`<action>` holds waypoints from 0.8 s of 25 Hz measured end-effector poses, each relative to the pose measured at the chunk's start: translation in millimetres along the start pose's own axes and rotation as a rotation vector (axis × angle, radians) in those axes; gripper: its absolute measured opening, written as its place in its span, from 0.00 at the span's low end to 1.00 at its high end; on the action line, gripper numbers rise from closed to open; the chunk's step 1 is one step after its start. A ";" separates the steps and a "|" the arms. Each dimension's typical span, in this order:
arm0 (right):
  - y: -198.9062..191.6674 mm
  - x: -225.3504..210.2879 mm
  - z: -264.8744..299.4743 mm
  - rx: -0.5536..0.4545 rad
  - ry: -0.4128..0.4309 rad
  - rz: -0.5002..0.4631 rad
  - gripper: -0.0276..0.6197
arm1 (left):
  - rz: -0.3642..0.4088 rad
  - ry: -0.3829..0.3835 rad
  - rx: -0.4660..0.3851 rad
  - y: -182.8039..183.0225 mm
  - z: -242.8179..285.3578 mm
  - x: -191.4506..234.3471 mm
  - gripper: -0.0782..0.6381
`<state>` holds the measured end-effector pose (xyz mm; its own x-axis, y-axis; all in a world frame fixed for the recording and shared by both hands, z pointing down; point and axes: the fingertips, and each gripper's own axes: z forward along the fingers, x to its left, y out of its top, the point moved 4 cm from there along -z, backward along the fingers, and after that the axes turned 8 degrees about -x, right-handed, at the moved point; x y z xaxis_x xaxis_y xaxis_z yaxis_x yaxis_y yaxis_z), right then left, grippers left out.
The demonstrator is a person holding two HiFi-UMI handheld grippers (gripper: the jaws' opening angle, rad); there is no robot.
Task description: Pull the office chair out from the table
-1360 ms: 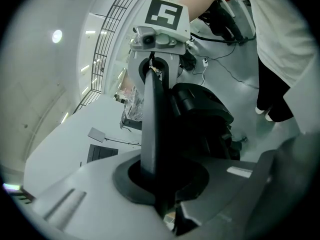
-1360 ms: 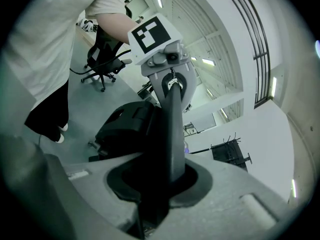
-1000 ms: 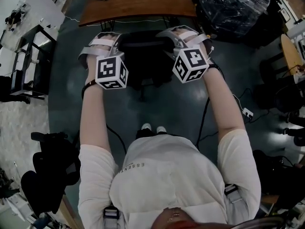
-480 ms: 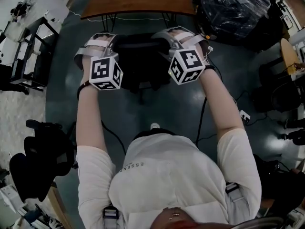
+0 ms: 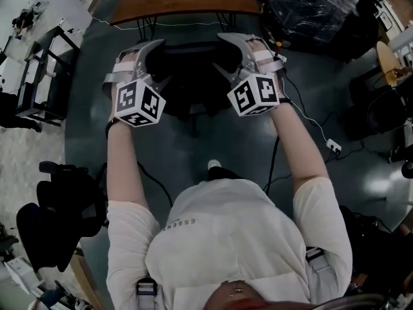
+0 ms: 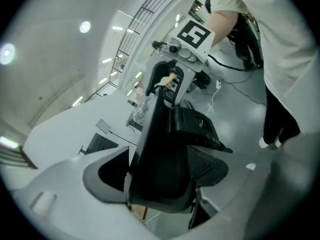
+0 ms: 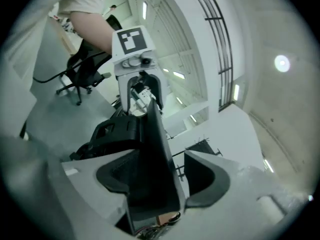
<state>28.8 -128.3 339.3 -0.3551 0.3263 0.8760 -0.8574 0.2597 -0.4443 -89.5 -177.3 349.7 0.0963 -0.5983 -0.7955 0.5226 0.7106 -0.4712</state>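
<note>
The black office chair stands on the dark floor, a strip of floor between it and the brown table. My left gripper is at the left edge of the backrest and my right gripper at its right edge. Both sets of jaws are opening. In the left gripper view the backrest edge runs between the spread jaws of the left gripper, the pads off it. The right gripper view shows the same: the backrest edge stands between the parted pads of the right gripper.
A black plastic-wrapped bundle sits at the back right. A second black chair stands at the lower left, a metal rack at the left. Cables and a power strip lie on the floor to the right.
Both grippers were shut on the backrest's sides and now have their jaws spread off it. The hands and chair came a little back from the table, and both marker cubes rolled.
</note>
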 end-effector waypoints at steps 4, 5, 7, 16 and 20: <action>11.7 11.8 -58.0 0.009 -0.223 0.273 0.43 | -0.180 0.233 -0.162 15.1 -55.2 -23.8 0.51; 12.6 21.9 -71.5 0.016 -0.256 0.344 0.41 | -0.236 0.278 -0.207 19.5 -67.0 -33.5 0.45; 18.2 41.9 -93.9 0.033 -0.310 0.449 0.27 | -0.346 0.344 -0.301 29.4 -87.4 -51.7 0.35; 50.4 130.3 -157.7 -0.028 -0.433 0.775 0.03 | -0.942 0.391 -0.621 51.5 -137.1 -143.6 0.13; 55.0 165.5 -186.2 -0.021 -0.390 0.865 0.03 | -0.967 0.361 -0.616 72.9 -148.3 -179.1 0.13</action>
<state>-7.7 109.3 424.9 -0.9665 0.0878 0.2410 -0.2335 0.0874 -0.9684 -194.3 36.6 401.3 -0.4062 -0.9134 -0.0264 -0.2548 0.1410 -0.9567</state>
